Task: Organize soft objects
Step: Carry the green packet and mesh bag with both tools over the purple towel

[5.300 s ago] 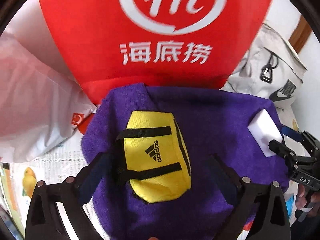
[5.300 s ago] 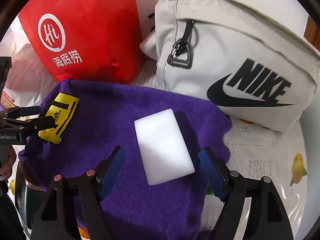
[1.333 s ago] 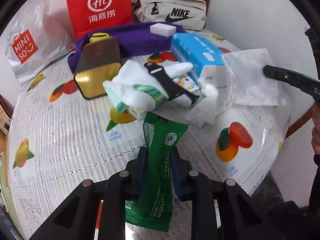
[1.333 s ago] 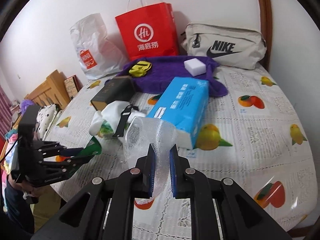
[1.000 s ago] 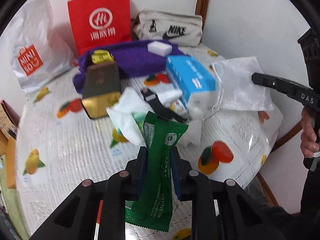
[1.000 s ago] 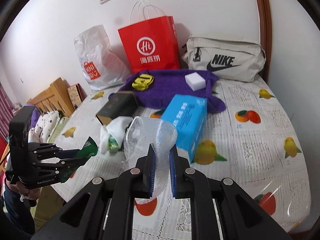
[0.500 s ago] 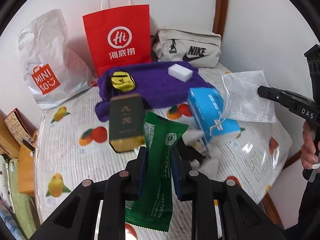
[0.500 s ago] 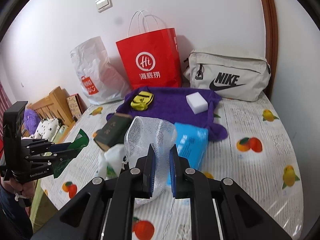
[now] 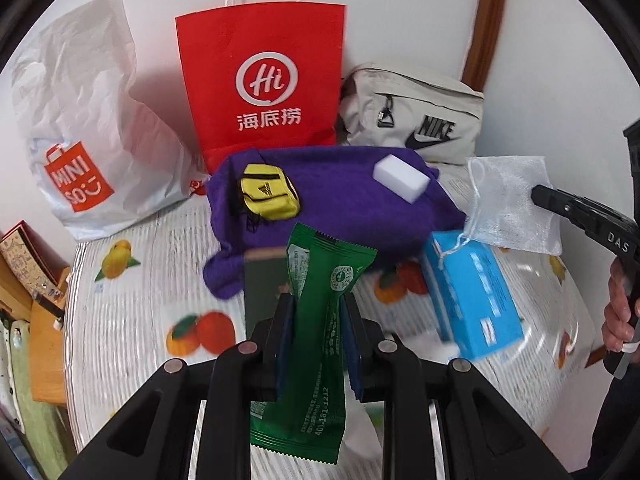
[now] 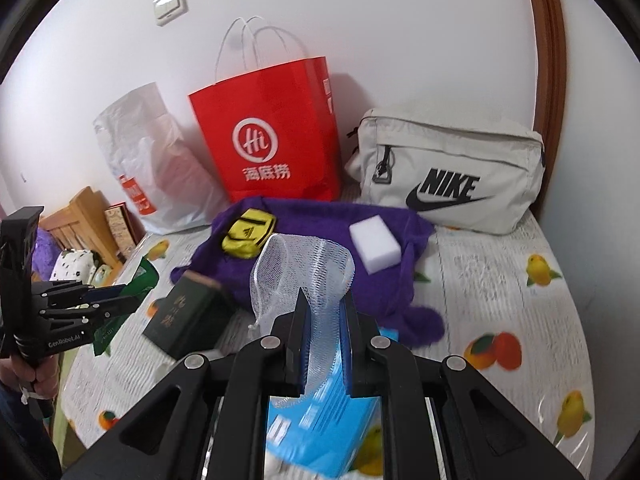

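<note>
My left gripper point(image 9: 318, 308) is shut on a green snack packet point(image 9: 320, 320) and holds it above the table. In the right wrist view that gripper point(image 10: 124, 298) shows at the left with the packet. My right gripper point(image 10: 323, 312) is shut on a white mesh pouch point(image 10: 302, 272); the pouch point(image 9: 512, 204) also hangs at the right of the left wrist view. Ahead lies a purple towel point(image 9: 340, 200) carrying a yellow Adidas pouch point(image 9: 268, 196) and a white sponge point(image 9: 400, 174). The same towel point(image 10: 316, 220), yellow pouch point(image 10: 248, 234) and sponge point(image 10: 374, 246) appear in the right wrist view.
A blue tissue pack point(image 9: 472, 292) and a dark green box point(image 10: 182, 316) lie before the towel. A red paper bag point(image 9: 264, 80), a white Miniso bag point(image 9: 88, 120) and a grey Nike bag point(image 10: 452, 176) stand along the wall. A hand point(image 9: 618, 316) holds the right gripper.
Both grippers have moved toward the towel and risen a little, still carrying the green packet and the mesh pouch. The bags at the wall now look nearer.
</note>
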The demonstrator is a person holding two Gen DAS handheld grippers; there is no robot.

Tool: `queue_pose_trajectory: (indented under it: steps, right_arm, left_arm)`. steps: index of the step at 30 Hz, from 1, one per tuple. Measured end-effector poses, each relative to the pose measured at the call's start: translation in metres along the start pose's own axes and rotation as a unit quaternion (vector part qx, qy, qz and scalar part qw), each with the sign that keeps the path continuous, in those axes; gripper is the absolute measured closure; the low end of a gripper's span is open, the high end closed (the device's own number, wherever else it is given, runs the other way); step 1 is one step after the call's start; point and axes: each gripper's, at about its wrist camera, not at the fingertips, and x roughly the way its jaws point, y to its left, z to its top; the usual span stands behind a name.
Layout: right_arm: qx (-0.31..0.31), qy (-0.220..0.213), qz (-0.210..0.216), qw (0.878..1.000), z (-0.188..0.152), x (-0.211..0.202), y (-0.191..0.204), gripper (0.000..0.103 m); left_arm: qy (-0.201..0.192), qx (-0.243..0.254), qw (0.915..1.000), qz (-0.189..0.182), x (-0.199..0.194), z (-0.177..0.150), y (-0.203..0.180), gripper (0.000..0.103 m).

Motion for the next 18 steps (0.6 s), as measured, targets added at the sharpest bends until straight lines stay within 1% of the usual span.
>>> queue_pose_trajectory:
  steps: [3,6,9,12,18]
  right_arm:
    - [0.001,0.002,-0.005,1.0,0.012,0.016,-0.006,0.09]
    - [0.003,0.004,-0.012,1.0,0.023,0.036,-0.015,0.09]
    - [0.011,0.01,-0.008,1.0,0.031,0.056,-0.023,0.09]
    - [0.01,0.019,-0.007,1.0,0.037,0.077,-0.028,0.09]
    - [0.007,0.043,0.0,0.999,0.039,0.113,-0.036,0.09]
  left_arm:
    - [-0.001,0.0,1.0,0.005,0.013,0.016,0.008,0.08]
    - [-0.001,-0.001,1.0,0.003,0.025,0.032,0.015,0.08]
    - [0.002,0.0,1.0,0.005,0.04,0.046,0.02,0.08]
    - [0.004,0.006,0.9999,0.01,0.055,0.059,0.026,0.08]
    - [0.01,-0.003,0.9997,0.021,0.083,0.08,0.04,0.08]
